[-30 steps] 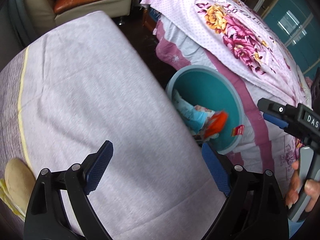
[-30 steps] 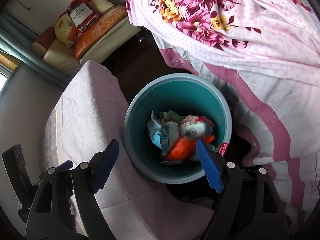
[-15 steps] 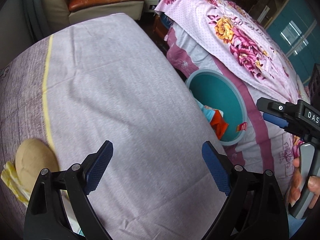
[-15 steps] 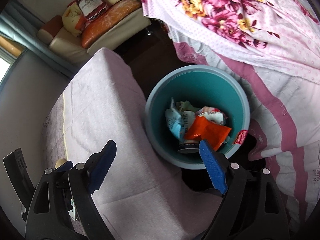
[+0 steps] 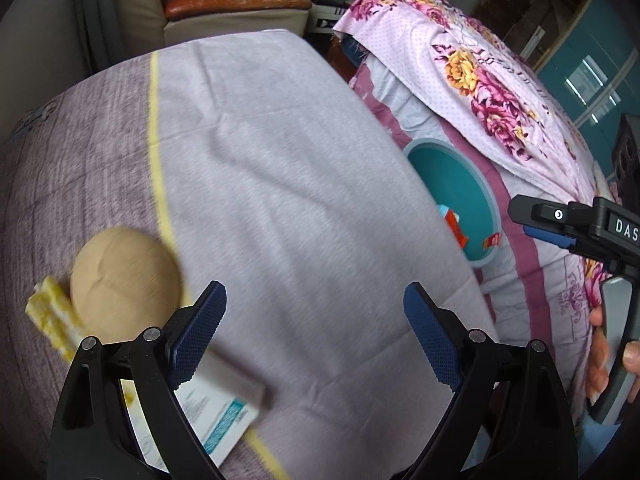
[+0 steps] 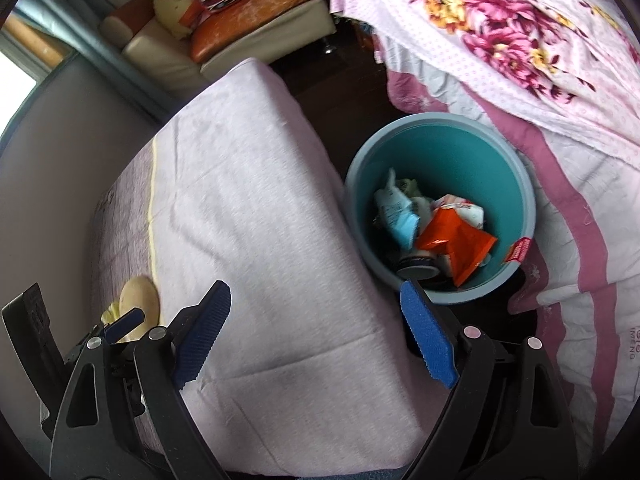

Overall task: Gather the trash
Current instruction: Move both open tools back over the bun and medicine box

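With both grippers, left (image 5: 314, 336) and right (image 6: 316, 332), wide open and empty, we'd pinch the light, stiff paper leaflet (image 5: 218, 420) by its edge.

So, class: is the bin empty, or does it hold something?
Not empty: the bin holds trash, including an orange packet and a pale blue wrapper.

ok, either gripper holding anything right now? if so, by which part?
Nothing held. The left gripper and right gripper are both open, with only the cloth-covered table showing between the pads.
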Demonstrator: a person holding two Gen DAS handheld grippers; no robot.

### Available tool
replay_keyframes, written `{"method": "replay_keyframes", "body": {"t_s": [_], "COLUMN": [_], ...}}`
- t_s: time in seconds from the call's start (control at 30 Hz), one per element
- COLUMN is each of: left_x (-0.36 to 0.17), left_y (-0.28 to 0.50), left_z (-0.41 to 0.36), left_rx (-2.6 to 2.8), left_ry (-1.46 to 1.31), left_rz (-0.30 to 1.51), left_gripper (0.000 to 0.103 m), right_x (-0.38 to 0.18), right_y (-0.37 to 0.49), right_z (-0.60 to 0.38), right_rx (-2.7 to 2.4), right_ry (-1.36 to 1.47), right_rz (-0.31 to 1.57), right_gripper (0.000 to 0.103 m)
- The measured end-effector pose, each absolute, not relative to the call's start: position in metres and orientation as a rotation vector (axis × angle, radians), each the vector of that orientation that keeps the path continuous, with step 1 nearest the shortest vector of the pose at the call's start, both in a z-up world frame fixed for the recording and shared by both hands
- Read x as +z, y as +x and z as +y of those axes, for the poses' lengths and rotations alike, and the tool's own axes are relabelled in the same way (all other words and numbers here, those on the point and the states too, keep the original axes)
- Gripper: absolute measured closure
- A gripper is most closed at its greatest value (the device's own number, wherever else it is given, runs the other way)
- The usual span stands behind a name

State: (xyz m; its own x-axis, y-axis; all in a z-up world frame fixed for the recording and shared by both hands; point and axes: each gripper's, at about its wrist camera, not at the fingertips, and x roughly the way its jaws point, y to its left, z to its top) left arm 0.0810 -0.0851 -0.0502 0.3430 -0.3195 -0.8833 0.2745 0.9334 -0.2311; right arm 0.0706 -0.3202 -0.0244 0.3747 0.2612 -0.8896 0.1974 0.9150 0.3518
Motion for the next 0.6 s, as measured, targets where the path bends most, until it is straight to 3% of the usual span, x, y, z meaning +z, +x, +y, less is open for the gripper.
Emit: {"method": "replay_keyframes", "body": {"t_s": [0.6], "left_x": [-0.084], "left_y": [0.023], "left_z": [0.009], "left_rx": [-0.383], "left_ry": [0.085], "left_rz": [1.261], "left_gripper": [0.012], "right_x": [-0.044], "right_y": [0.062], "right_z": [-0.216], "right_rx": [0.229], "right_ry": [0.32], "right_rz": [1.345], "right_gripper": [0.02]}}
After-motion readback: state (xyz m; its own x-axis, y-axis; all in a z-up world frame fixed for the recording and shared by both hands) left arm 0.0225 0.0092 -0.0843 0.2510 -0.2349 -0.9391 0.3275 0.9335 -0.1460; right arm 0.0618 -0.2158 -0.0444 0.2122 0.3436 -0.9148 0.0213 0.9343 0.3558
